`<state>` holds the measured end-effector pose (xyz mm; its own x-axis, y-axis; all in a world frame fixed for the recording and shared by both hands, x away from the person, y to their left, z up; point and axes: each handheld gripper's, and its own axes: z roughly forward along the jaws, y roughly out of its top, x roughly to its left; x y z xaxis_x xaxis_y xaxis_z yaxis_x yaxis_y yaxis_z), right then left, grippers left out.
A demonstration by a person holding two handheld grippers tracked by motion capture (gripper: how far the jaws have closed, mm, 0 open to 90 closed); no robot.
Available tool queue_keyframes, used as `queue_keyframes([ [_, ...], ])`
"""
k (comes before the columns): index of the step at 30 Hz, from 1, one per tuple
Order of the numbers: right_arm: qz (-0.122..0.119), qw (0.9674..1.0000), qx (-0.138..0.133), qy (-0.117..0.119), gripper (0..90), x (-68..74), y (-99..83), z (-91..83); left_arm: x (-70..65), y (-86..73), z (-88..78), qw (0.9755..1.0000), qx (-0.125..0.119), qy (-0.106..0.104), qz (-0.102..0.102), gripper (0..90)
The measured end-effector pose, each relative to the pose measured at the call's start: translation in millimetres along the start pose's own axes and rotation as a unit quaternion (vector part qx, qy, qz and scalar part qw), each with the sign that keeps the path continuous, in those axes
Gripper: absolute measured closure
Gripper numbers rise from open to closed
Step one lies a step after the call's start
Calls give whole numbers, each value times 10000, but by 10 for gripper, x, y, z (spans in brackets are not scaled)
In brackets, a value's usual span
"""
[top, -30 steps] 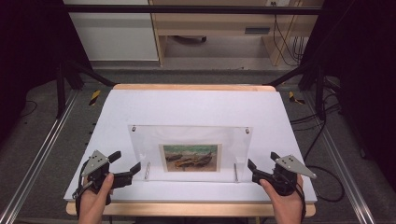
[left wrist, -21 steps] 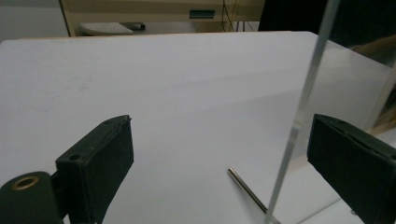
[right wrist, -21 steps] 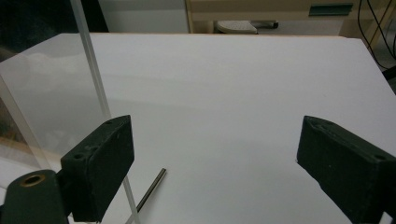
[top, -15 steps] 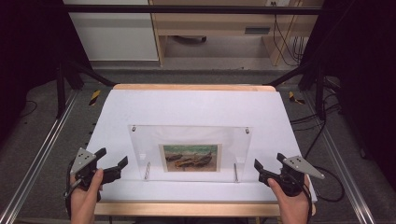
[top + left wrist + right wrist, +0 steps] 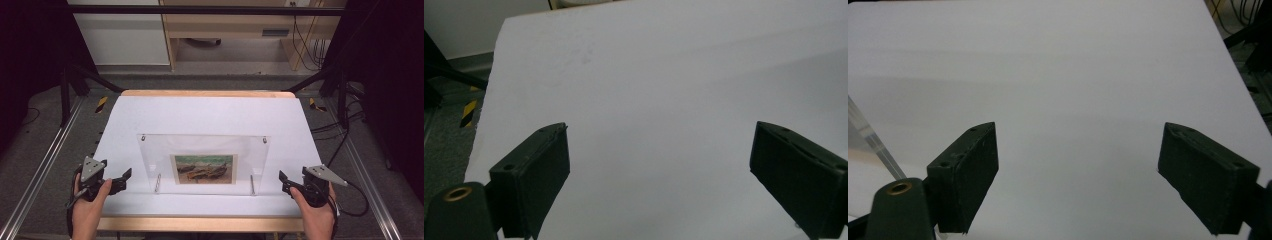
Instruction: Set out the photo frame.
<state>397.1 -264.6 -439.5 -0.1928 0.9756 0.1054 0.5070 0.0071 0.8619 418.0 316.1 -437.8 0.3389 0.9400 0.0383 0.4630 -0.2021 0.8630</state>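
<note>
Grippers, my left gripper (image 5: 125, 176) and right gripper (image 5: 283, 181), are hovering wide open, empty, flanking the acrylic picture frame (image 5: 204, 157), right jaws just narrowing slightly.

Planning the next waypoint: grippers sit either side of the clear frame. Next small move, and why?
Probably bring both grippers inward to the clear picture frame. The left gripper and right gripper flank it with open jaws, apart from its side edges, nothing between them. The frame stands upright on the white table, untouched.
</note>
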Motion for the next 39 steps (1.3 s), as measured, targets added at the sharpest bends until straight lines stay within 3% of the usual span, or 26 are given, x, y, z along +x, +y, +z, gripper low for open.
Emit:
queue_keyframes([
  [4,74,9998,163,48,179,-27,-1,56,49,9,14,9998,186,-8,121,96],
  [12,-74,9994,340,92,166,-25,90,213,80,120,127,9985,488,-149,220,92],
  [18,-243,9989,394,45,157,-3,187,335,122,208,241,9984,458,-78,329,88],
  [23,-190,9987,480,-32,156,-67,258,432,184,260,309,9987,404,16,326,88],
  [32,-127,9982,567,-123,156,-181,357,594,222,369,532,9969,684,-12,391,91],
  [39,-89,9980,623,-112,155,-200,366,676,226,404,653,9962,759,17,418,91],
])
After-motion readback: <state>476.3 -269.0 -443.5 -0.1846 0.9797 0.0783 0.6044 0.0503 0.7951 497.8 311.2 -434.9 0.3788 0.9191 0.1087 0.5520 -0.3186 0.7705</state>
